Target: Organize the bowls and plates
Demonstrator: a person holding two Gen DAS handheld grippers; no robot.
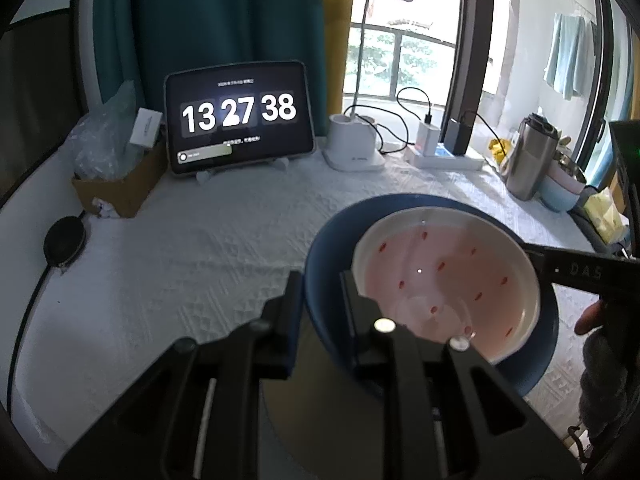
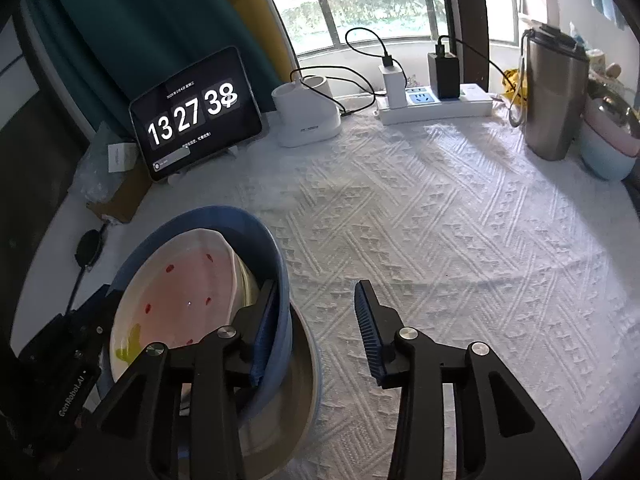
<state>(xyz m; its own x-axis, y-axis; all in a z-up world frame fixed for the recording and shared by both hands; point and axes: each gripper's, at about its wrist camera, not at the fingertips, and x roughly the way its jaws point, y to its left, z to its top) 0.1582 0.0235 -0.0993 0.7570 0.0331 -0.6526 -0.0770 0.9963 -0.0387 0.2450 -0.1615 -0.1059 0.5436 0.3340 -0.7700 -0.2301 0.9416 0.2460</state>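
Note:
A white bowl (image 1: 440,272) with red specks is nested in a dark blue bowl (image 1: 332,232). My left gripper (image 1: 322,292) is shut on the blue bowl's near rim, one finger inside and one outside. In the right wrist view the blue bowl (image 2: 240,220) and white bowl (image 2: 180,280) rest tilted in a grey dish (image 2: 308,372). My right gripper (image 2: 316,292) stands open. Its left finger sits inside the blue bowl's wall and its right finger hangs clear over the cloth. The left gripper (image 2: 106,296) shows at the bowls' far side.
A white textured cloth (image 2: 420,220) covers the table. Along the back stand a tablet clock (image 1: 240,116), a lamp base (image 1: 352,144), a power strip (image 2: 436,106), a steel tumbler (image 2: 554,96) and pastel bowls (image 2: 608,148). A cardboard box (image 1: 116,188) sits at the left.

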